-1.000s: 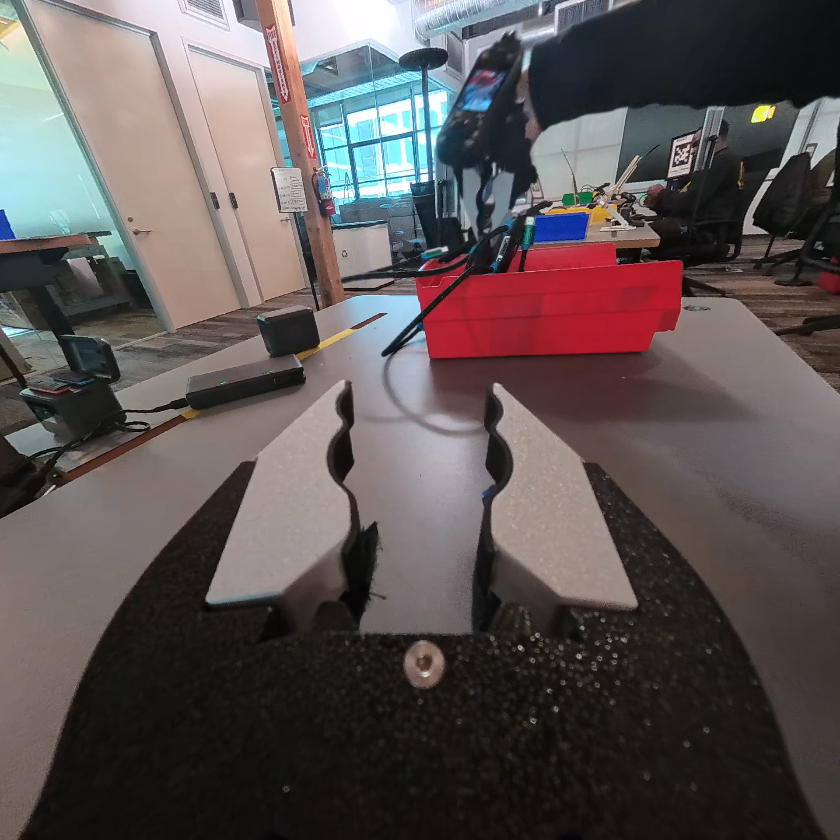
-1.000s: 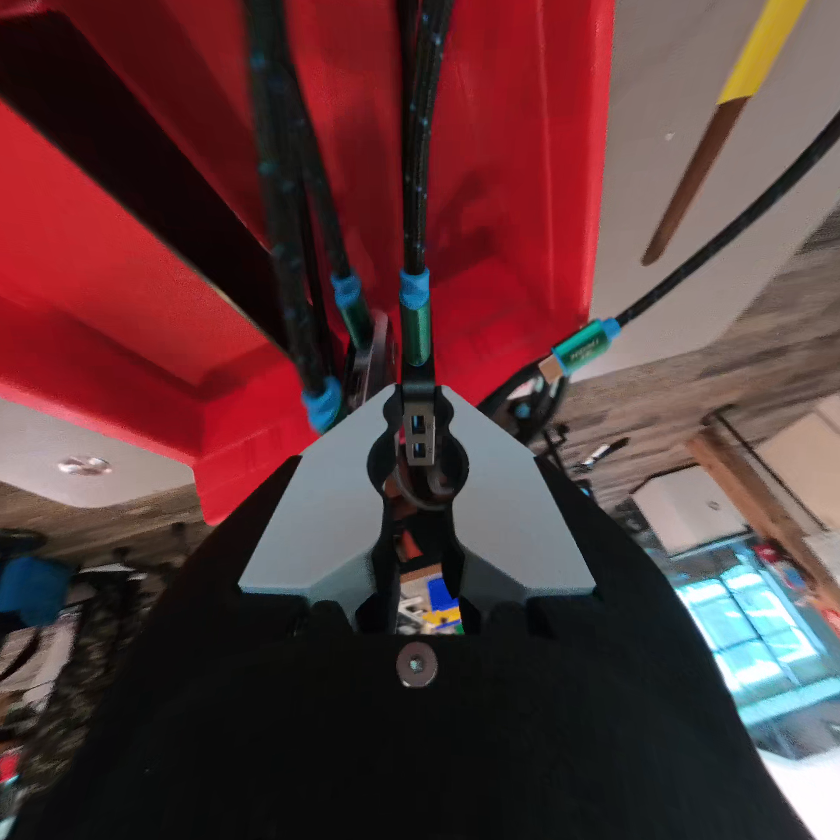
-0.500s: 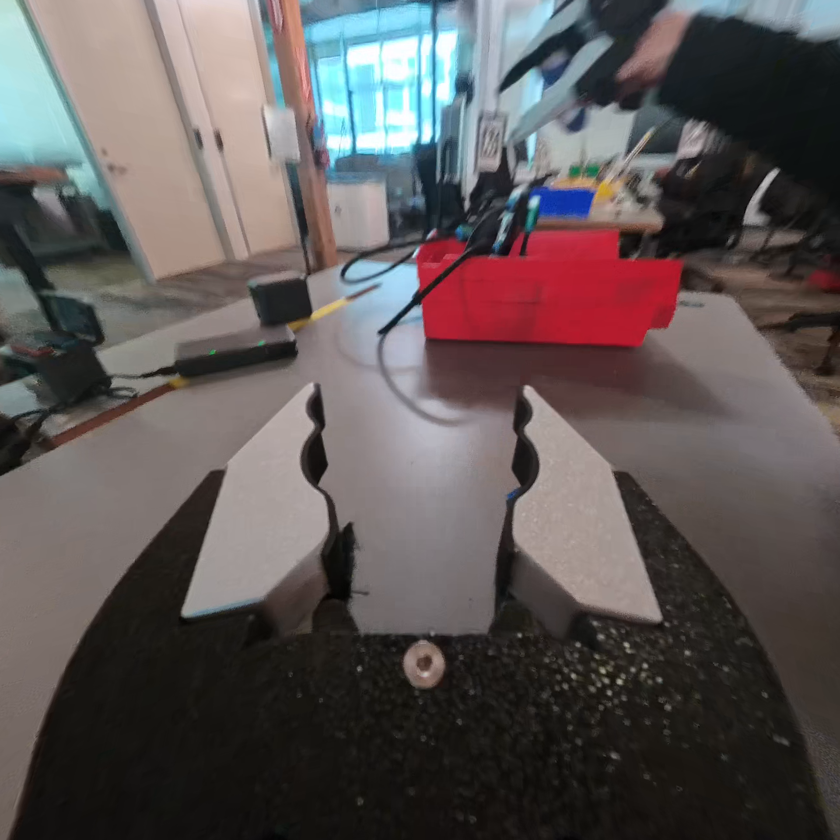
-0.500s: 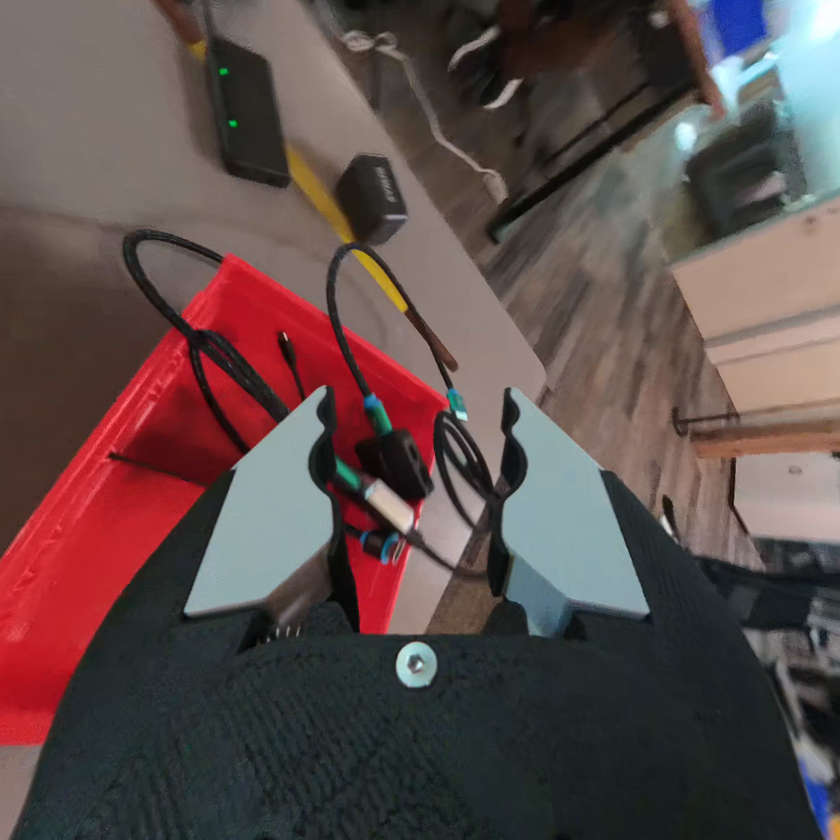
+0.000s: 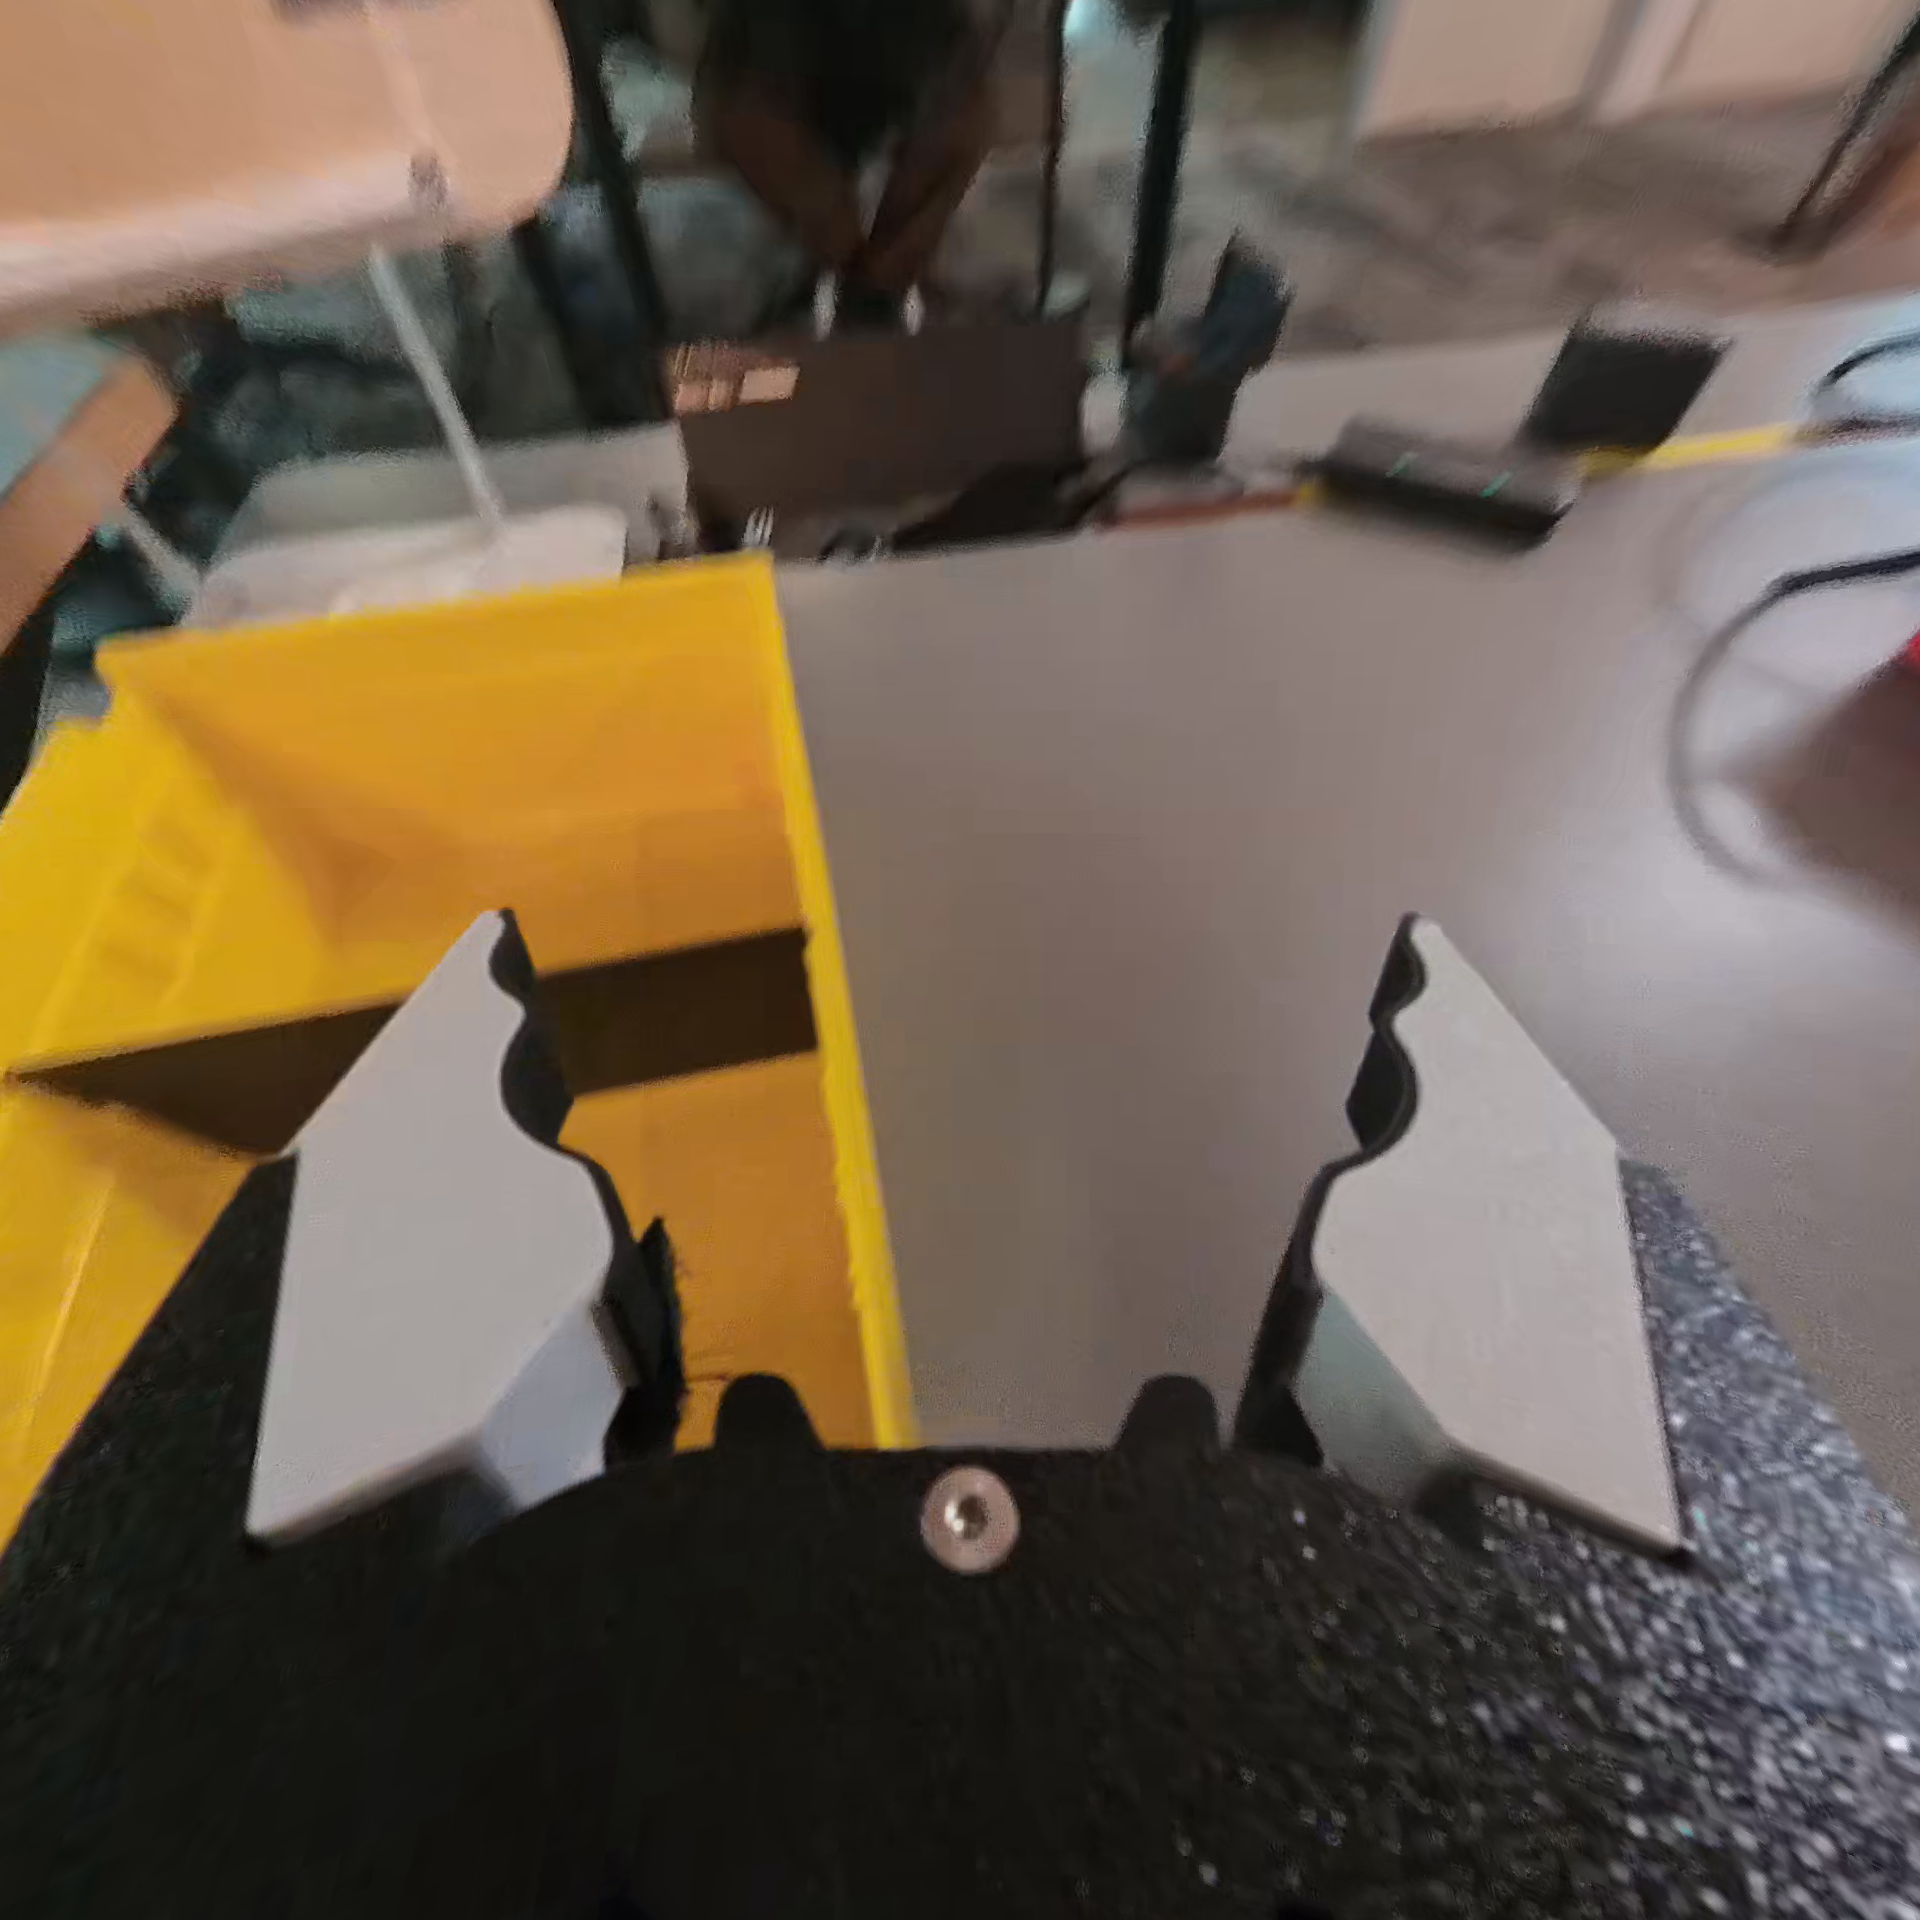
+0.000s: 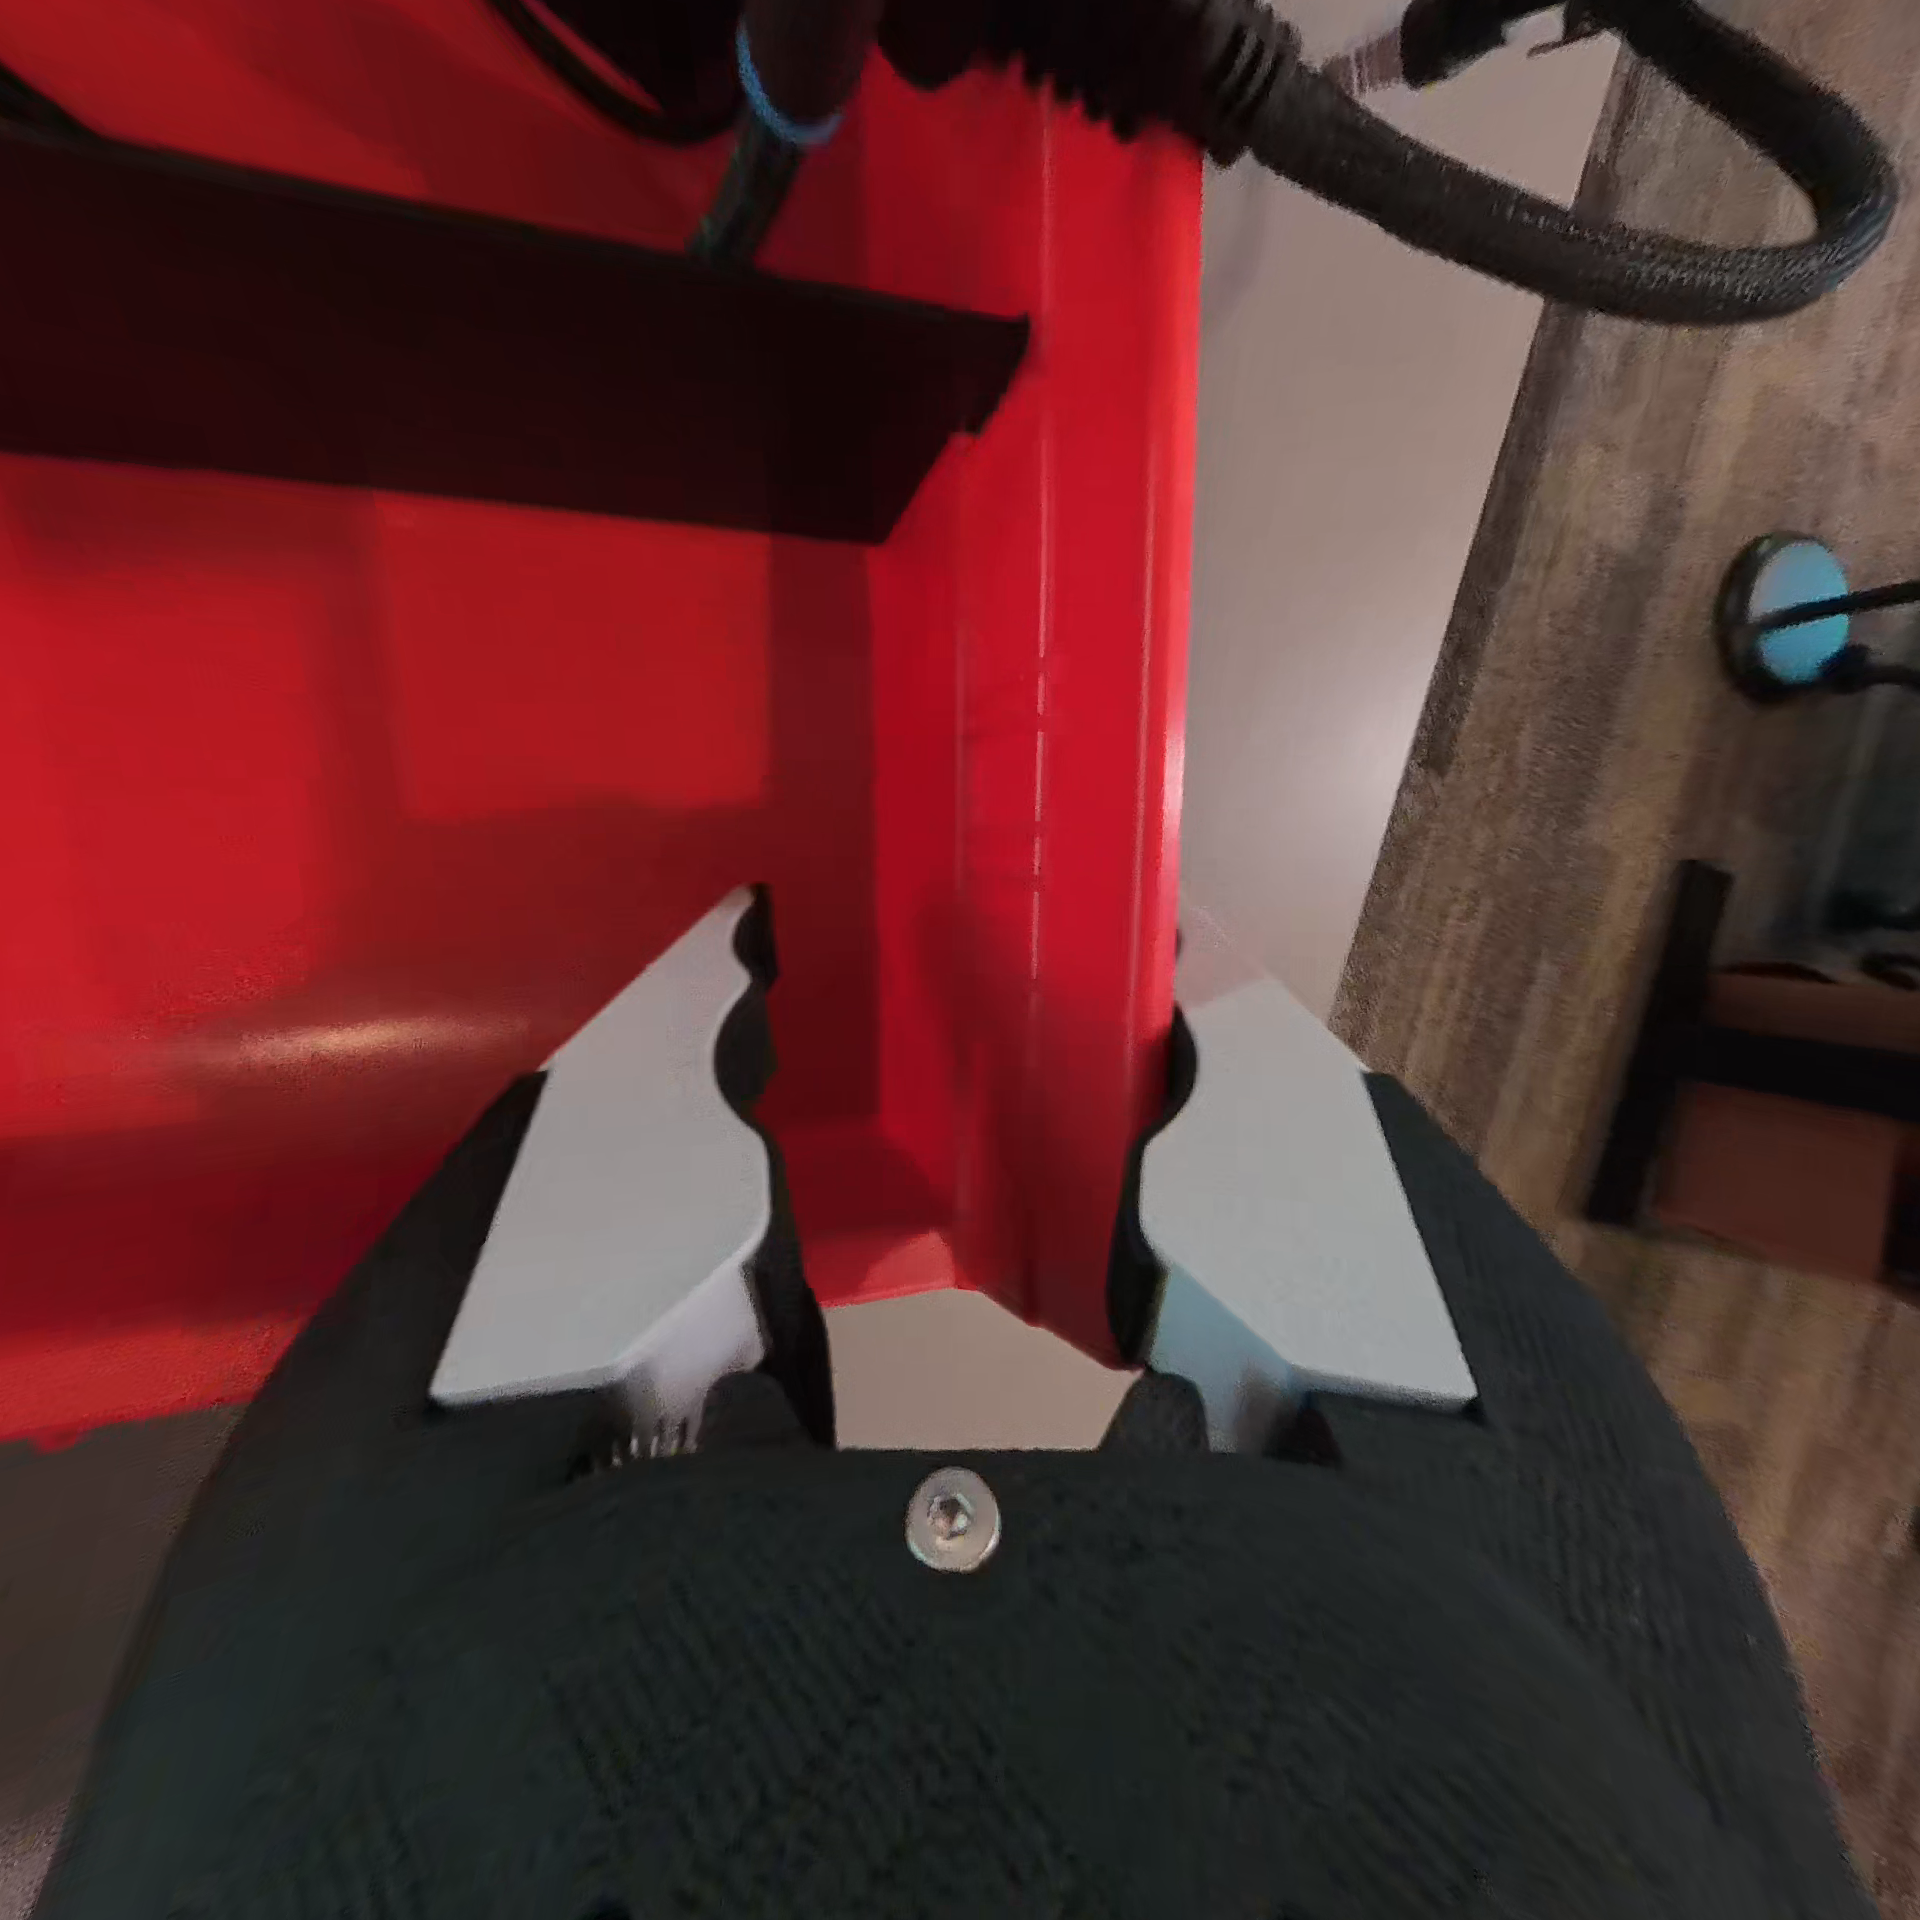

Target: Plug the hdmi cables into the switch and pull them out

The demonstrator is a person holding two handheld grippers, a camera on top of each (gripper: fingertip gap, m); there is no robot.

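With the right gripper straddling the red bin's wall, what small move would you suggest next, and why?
Probably close the right gripper on the red bin wall: its fingers stand open either side of the wall, one inside, one outside, the inner pad not yet touching.

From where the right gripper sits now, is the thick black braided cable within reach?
Probably yes. The right gripper is open, straddling the red plastic bin's side wall, and the thick black braided cable loops over that wall ahead, nothing between.
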